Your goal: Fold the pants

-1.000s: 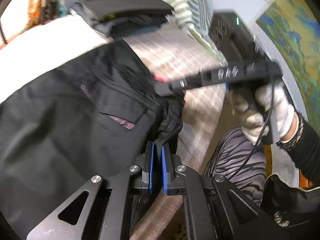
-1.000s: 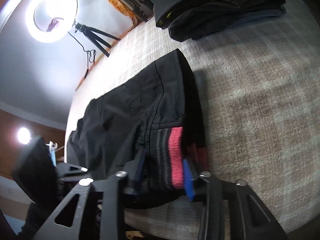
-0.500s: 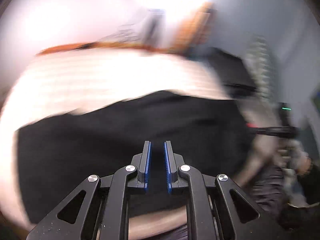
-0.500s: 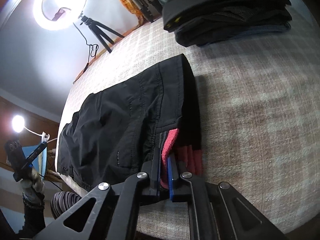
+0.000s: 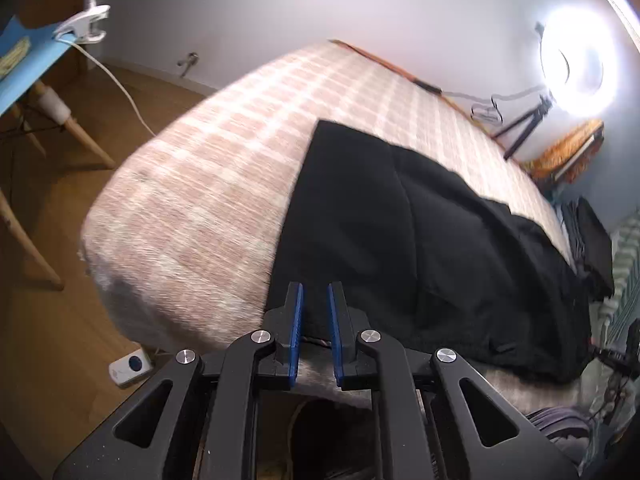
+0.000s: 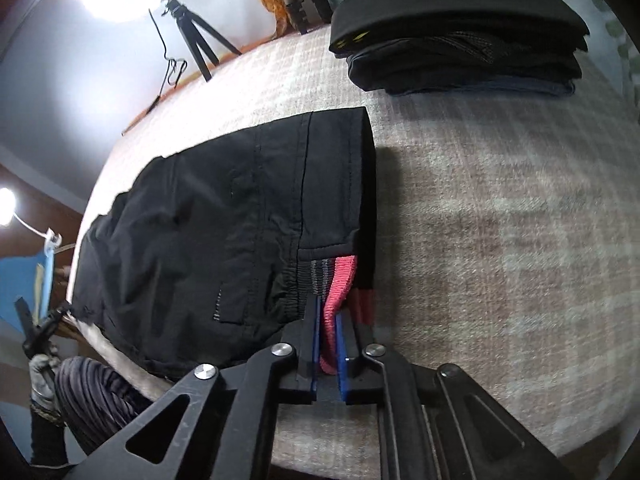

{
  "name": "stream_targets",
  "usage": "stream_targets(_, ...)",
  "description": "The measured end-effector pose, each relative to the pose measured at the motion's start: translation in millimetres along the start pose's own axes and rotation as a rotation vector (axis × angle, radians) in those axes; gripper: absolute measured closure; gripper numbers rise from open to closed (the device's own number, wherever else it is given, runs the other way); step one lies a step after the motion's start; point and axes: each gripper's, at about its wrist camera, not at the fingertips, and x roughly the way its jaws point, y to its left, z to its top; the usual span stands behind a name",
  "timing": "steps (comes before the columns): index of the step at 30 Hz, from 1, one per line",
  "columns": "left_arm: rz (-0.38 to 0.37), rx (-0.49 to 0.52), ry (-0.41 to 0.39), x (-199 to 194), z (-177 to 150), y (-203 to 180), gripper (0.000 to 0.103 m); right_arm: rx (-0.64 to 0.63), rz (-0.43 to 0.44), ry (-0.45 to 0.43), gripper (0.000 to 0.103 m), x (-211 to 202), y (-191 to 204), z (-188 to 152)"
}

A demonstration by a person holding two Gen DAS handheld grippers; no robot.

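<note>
Black pants (image 5: 420, 248) lie stretched along a checked bed (image 5: 220, 184). My left gripper (image 5: 316, 308) hovers at the near edge of the bed, just by the leg end of the pants. Its blue pads stand almost together with nothing between them. In the right wrist view the waist end of the pants (image 6: 240, 220) lies flat. My right gripper (image 6: 328, 314) has the pink waistband (image 6: 340, 280) between its pads, which still touch it while the jaws are opening. A gloved hand (image 6: 40, 368) shows at the far left.
A stack of folded dark clothes (image 6: 460, 32) sits on the bed beyond the waist. A ring light (image 5: 576, 60) on a tripod stands at the far side. A blue chair (image 5: 24, 64) and a white power strip (image 5: 130, 366) are on the wooden floor to the left.
My left gripper let go of the fabric near the waist and swung along the pants to the leg end. My right gripper stayed put and closed on the pink waistband.
</note>
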Motion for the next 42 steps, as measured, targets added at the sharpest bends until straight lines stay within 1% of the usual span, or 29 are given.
stream_targets(1,-0.005,-0.004,-0.008,-2.8,3.3,2.5,0.092,-0.031,-0.028,0.006,0.087,-3.2,5.2,1.6)
stream_targets(2,-0.017,-0.007,-0.017,-5.0,5.2,1.5,0.092,-0.054,-0.057,0.000,0.081,-7.1,9.5,2.5)
stream_targets(3,-0.028,-0.009,-0.025,-3.9,8.8,1.1,0.092,-0.092,-0.083,-0.013,0.072,-13.1,16.8,4.3)
stream_targets(5,-0.059,0.003,-0.040,-5.3,10.5,-4.9,0.092,-0.143,-0.094,-0.037,0.065,-22.6,28.3,7.4)
stream_targets(6,-0.070,0.015,-0.037,-3.4,10.8,-9.1,0.092,-0.163,-0.103,-0.050,0.065,-26.1,33.6,9.6)
stream_targets(8,-0.067,0.032,-0.026,2.8,11.6,-14.4,0.092,-0.201,-0.104,-0.075,0.065,-32.5,47.1,16.2)
stream_targets(11,-0.053,0.053,-0.001,16.7,9.2,-17.1,0.092,-0.224,-0.049,-0.108,0.065,-36.7,64.3,28.2)
stream_targets(12,-0.051,0.056,0.007,19.2,7.4,-16.6,0.092,-0.232,-0.024,-0.119,0.063,-36.5,70.9,33.7)
stream_targets(13,-0.048,0.057,0.018,22.9,5.9,-16.5,0.092,-0.242,0.002,-0.125,0.061,-34.1,77.6,38.5)
stream_targets(15,-0.034,0.062,0.033,29.6,2.2,-15.6,0.092,-0.256,0.041,-0.131,0.052,-28.4,89.7,48.0)
stream_targets(20,-0.024,0.076,0.024,31.5,0.3,-15.8,0.092,-0.286,0.188,-0.113,0.048,4.1,118.9,79.9)
stream_targets(25,-0.048,0.048,0.021,32.0,-0.4,-11.5,0.092,-0.305,0.253,-0.071,0.045,46.3,143.5,112.3)
stream_targets(27,-0.055,0.036,0.018,31.5,-1.1,-10.1,0.092,-0.307,0.271,-0.055,0.042,61.1,149.8,122.4)
stream_targets(30,-0.054,0.032,0.013,31.2,-1.7,-10.0,0.092,-0.304,0.295,-0.018,0.042,88.3,160.0,137.4)
stream_targets(37,-0.059,0.024,-0.007,33.0,-0.8,-9.0,0.092,-0.288,0.360,0.049,0.040,126.3,172.8,158.8)
stream_targets(40,-0.060,0.029,-0.007,34.2,0.2,-8.9,0.092,-0.307,0.379,0.090,0.039,139.5,181.1,160.6)
stream_targets(42,-0.062,0.030,-0.006,34.9,0.8,-8.5,0.092,-0.321,0.381,0.111,0.041,147.1,186.5,159.7)
